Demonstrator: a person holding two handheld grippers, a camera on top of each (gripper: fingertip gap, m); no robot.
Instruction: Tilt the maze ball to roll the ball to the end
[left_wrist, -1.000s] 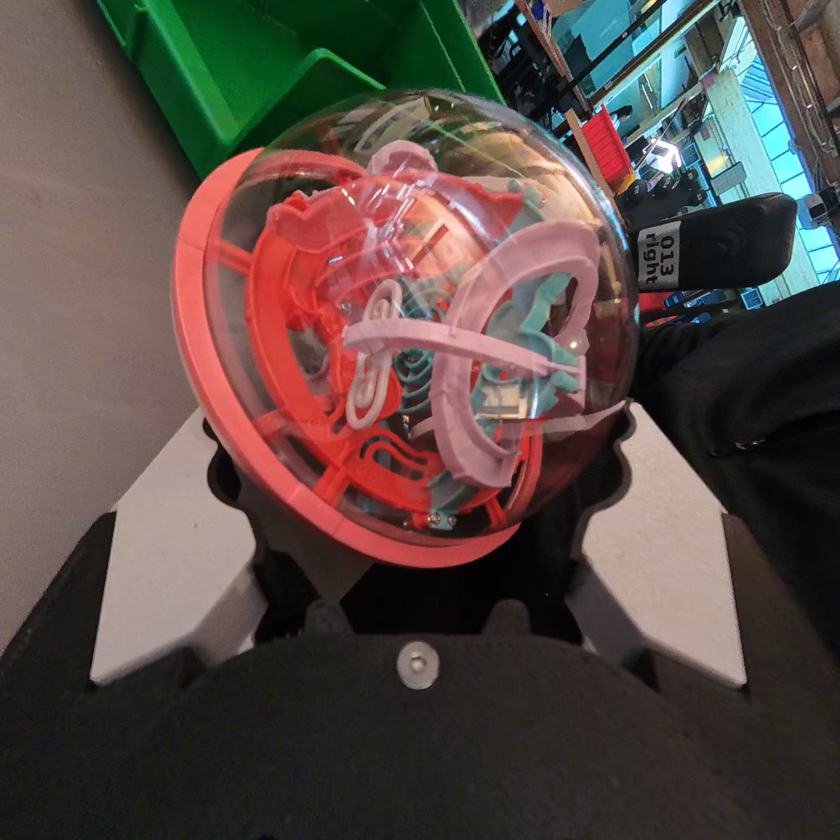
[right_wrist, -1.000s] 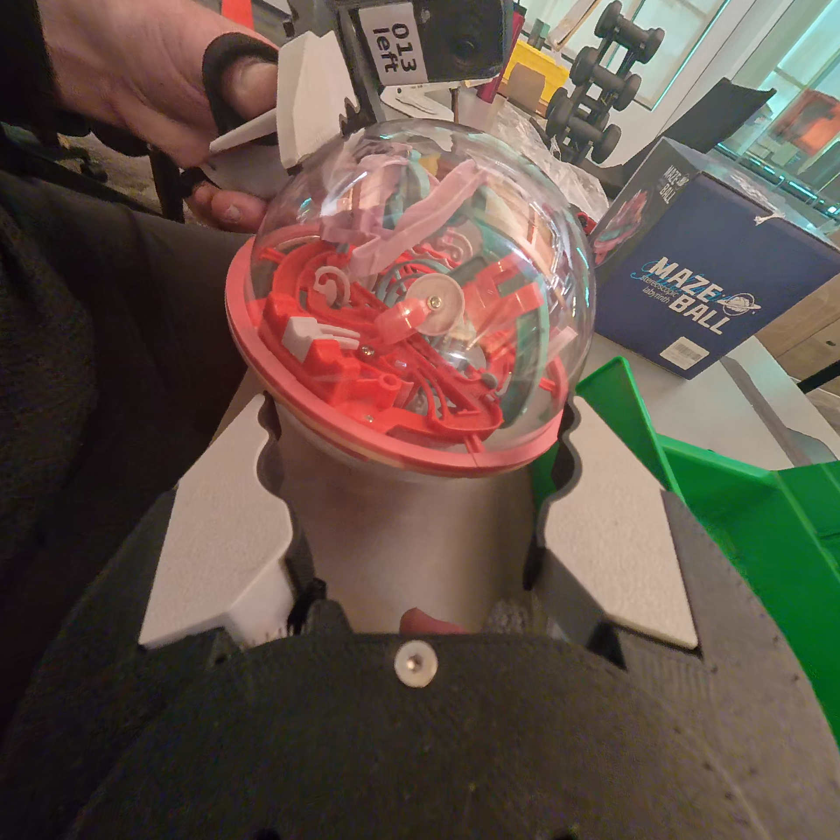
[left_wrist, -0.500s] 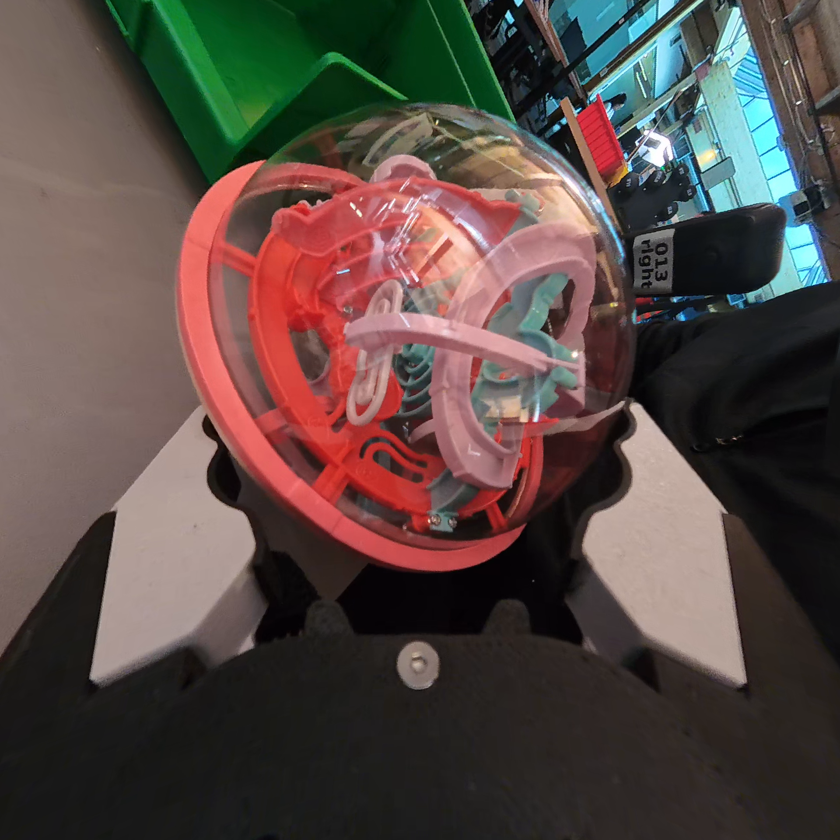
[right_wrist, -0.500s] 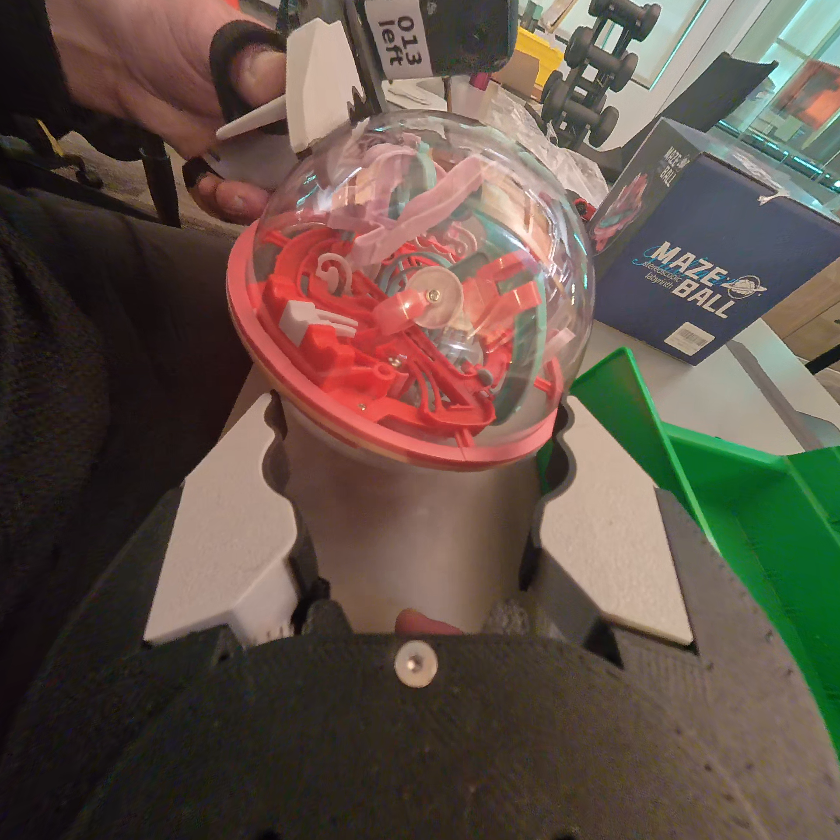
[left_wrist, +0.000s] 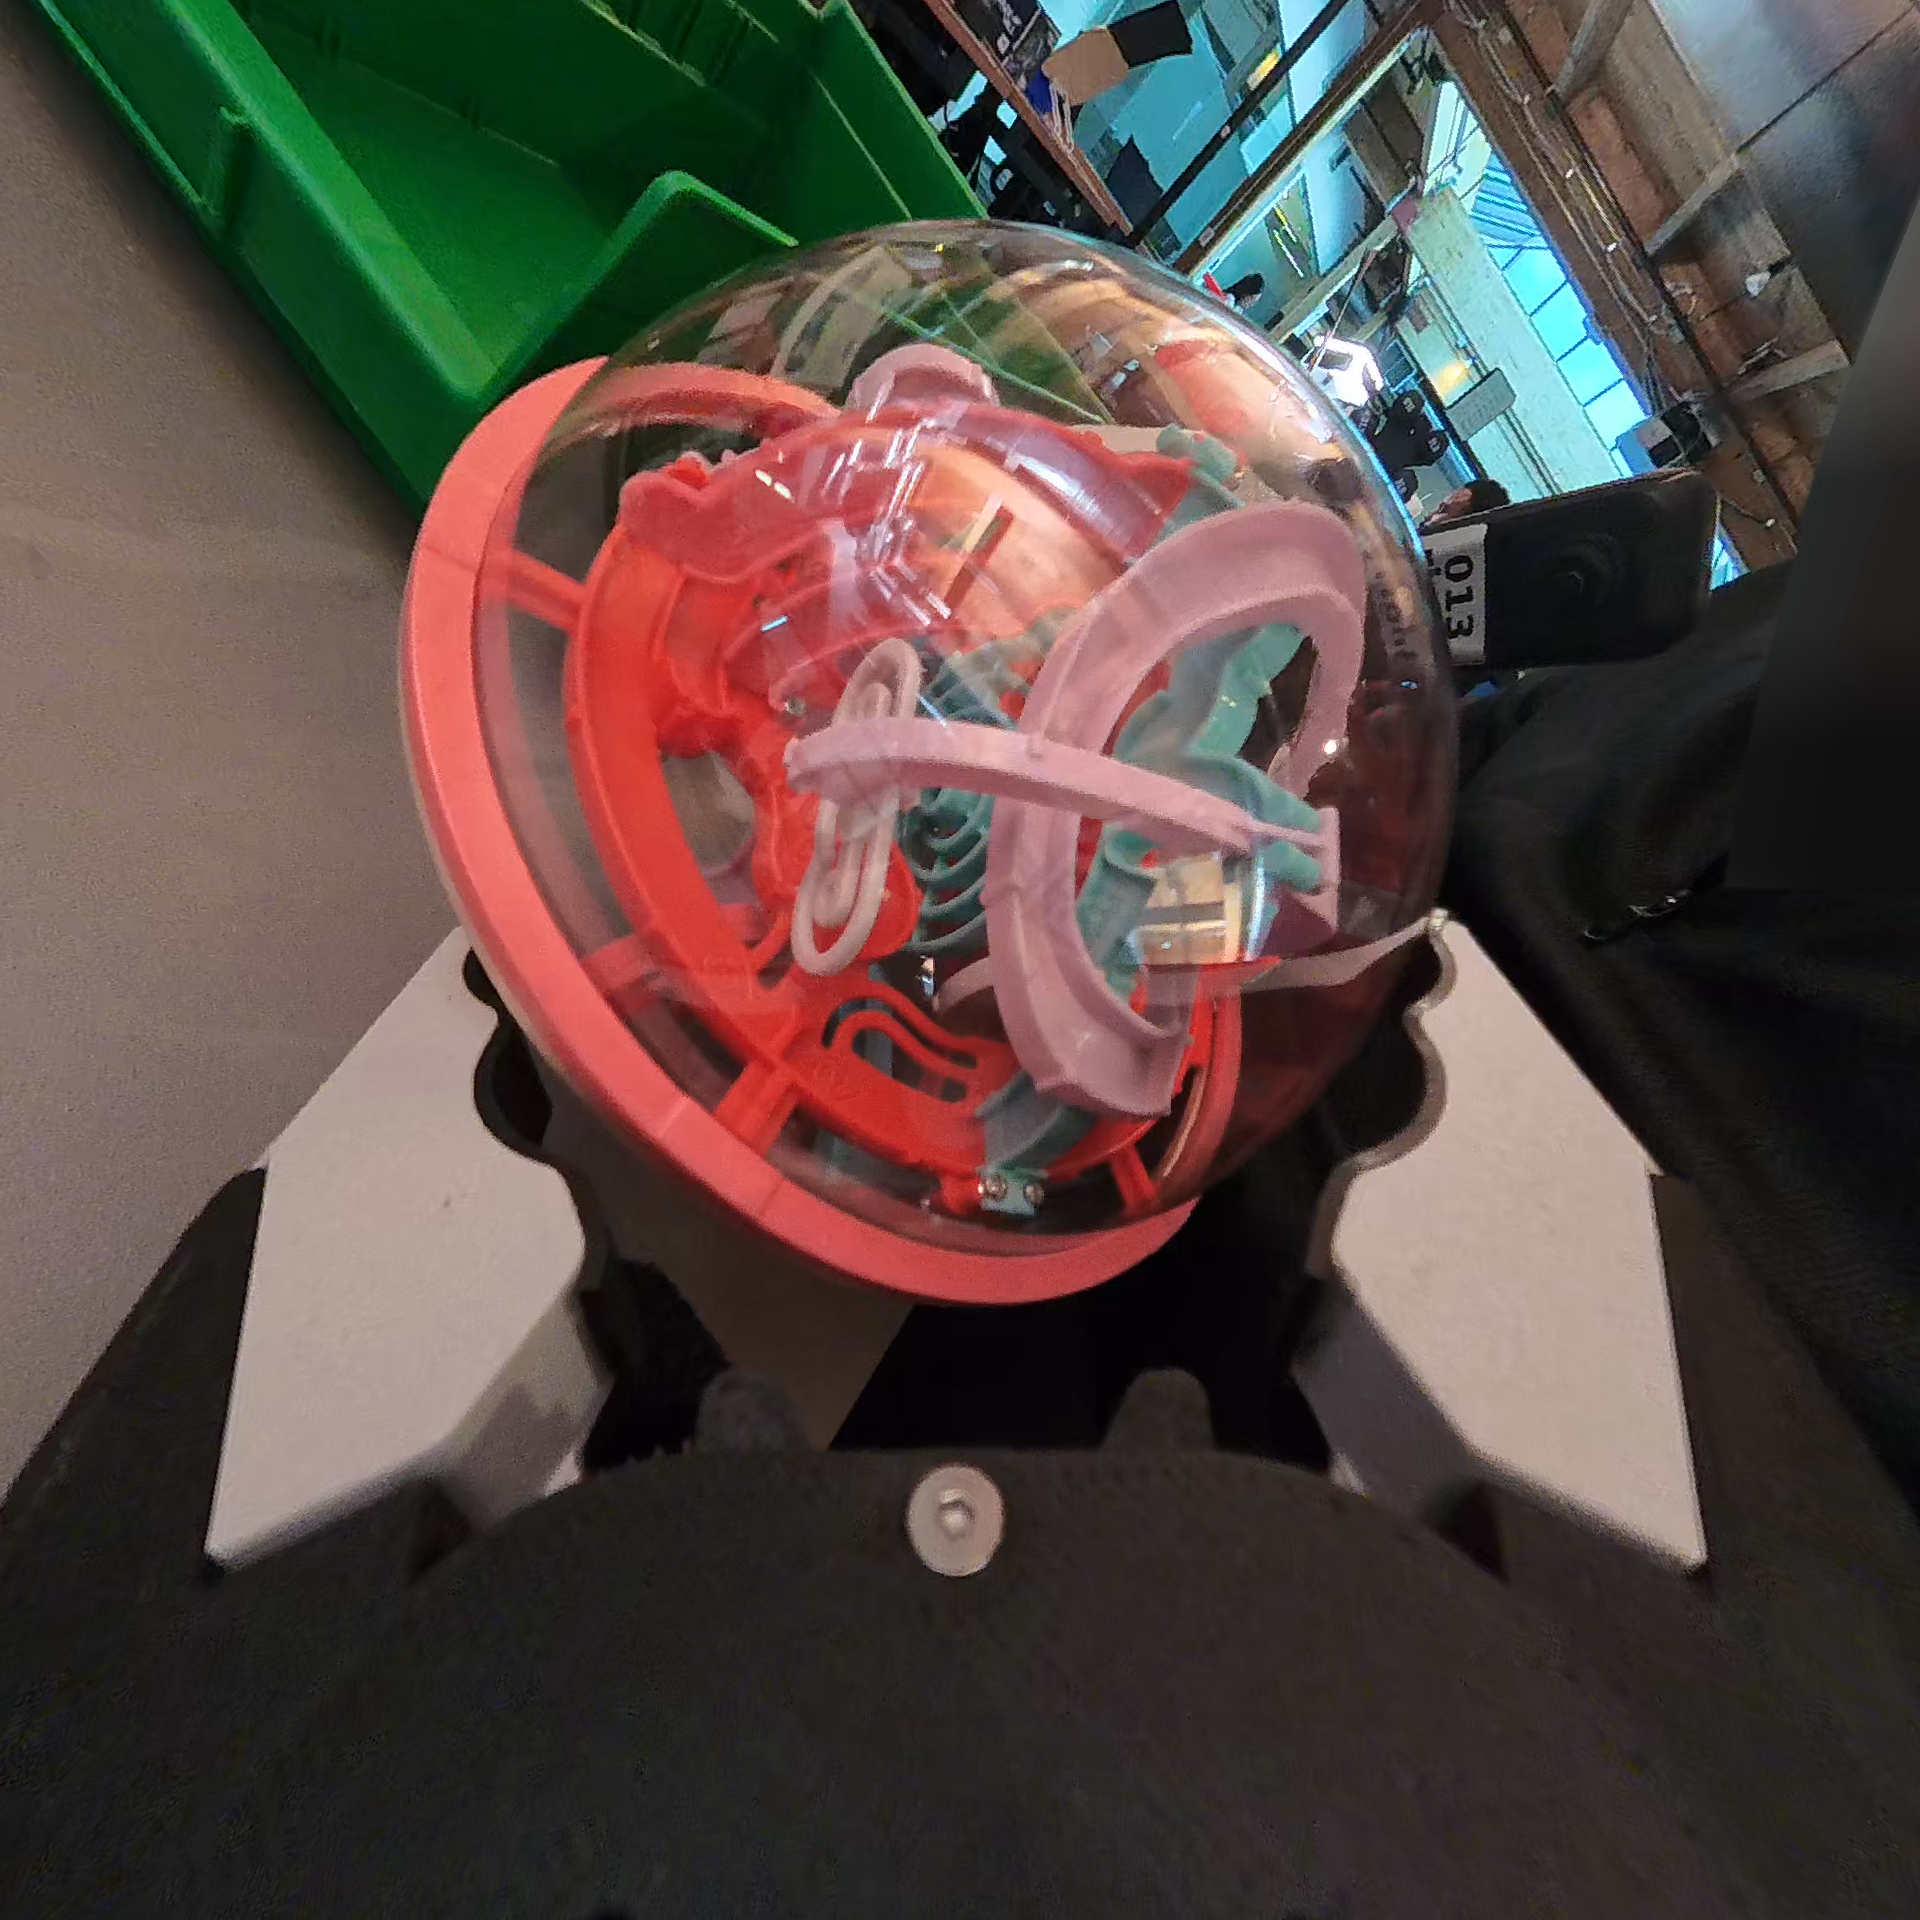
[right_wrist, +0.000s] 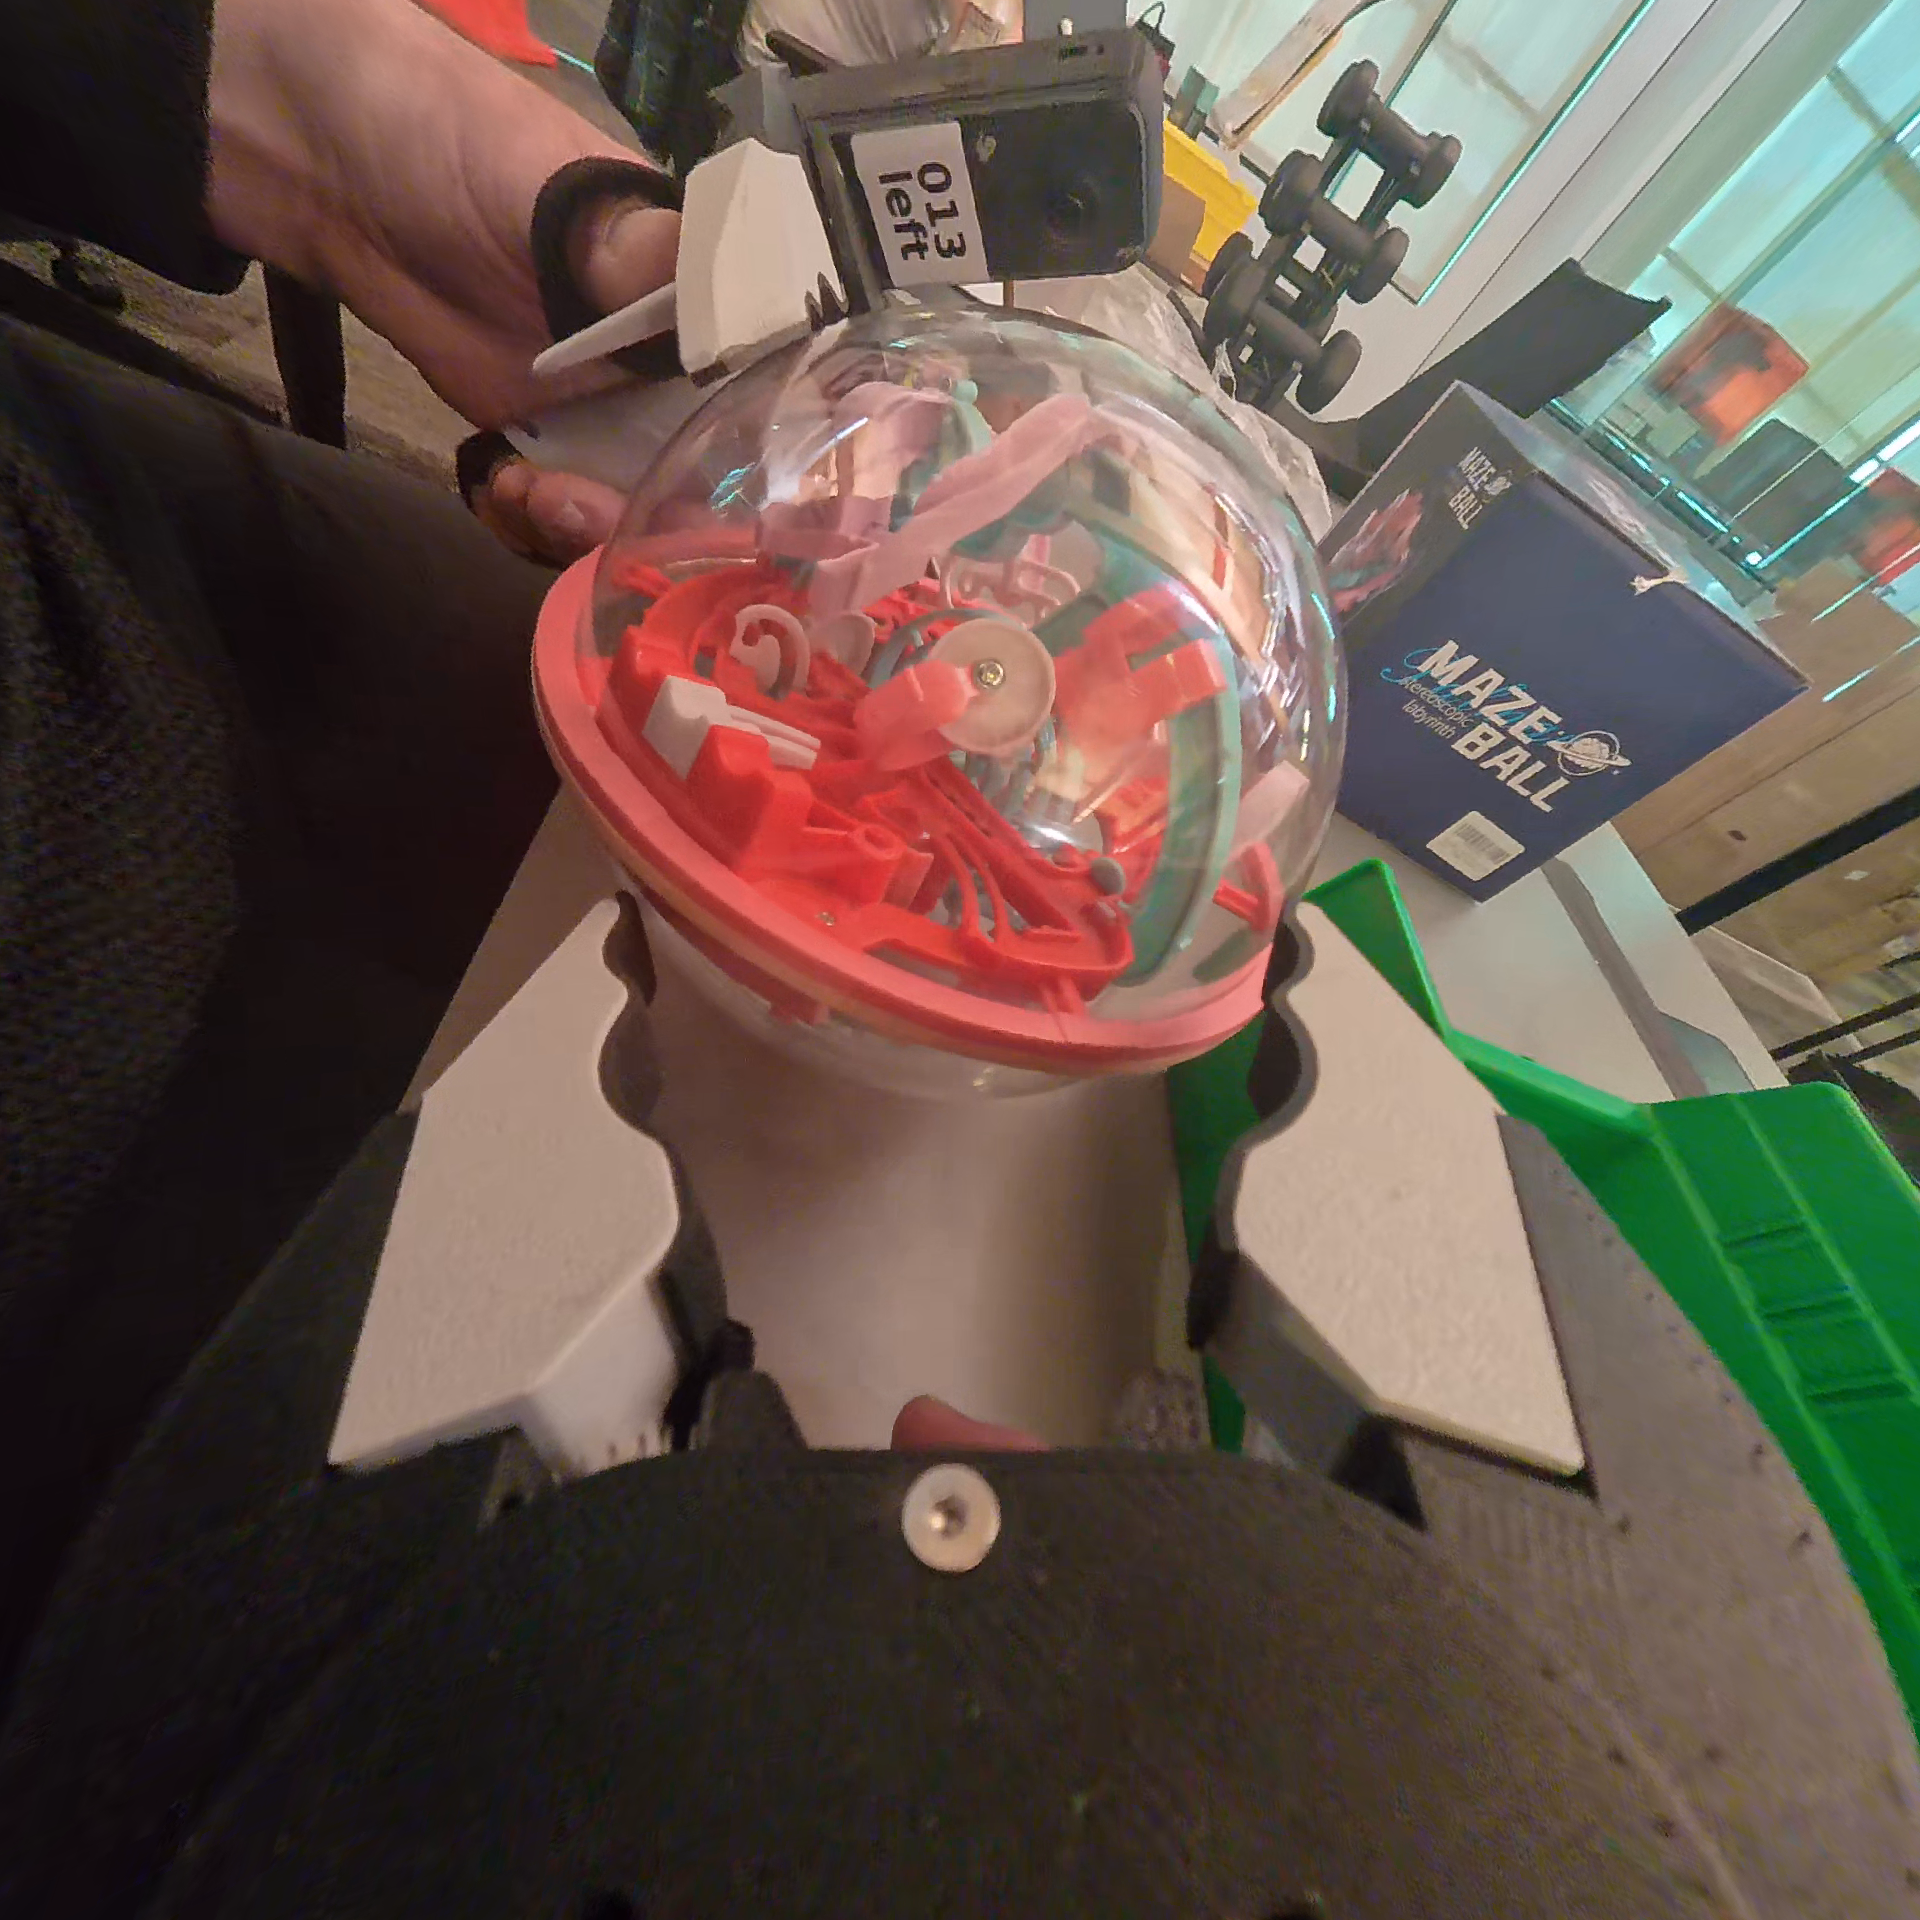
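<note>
While both grippers clamp it, maze ball (left_wrist: 925, 758) sits between left gripper (left_wrist: 951, 1023) and right gripper (right_wrist: 940, 1013), red rim tilted toward 7 o'clock; green bin (left_wrist: 499, 177) at 11.

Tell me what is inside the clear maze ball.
Inside the maze ball are red tracks, pale pink ramps, teal pieces and a white disc. The small rolling ball cannot be found among them.

maze ball (right_wrist: 935, 675) between both tongs, bin (right_wrist: 1662, 1195) beside it, box (right_wrist: 1538, 707) behind bin on table (right_wrist: 1507, 956)
</note>
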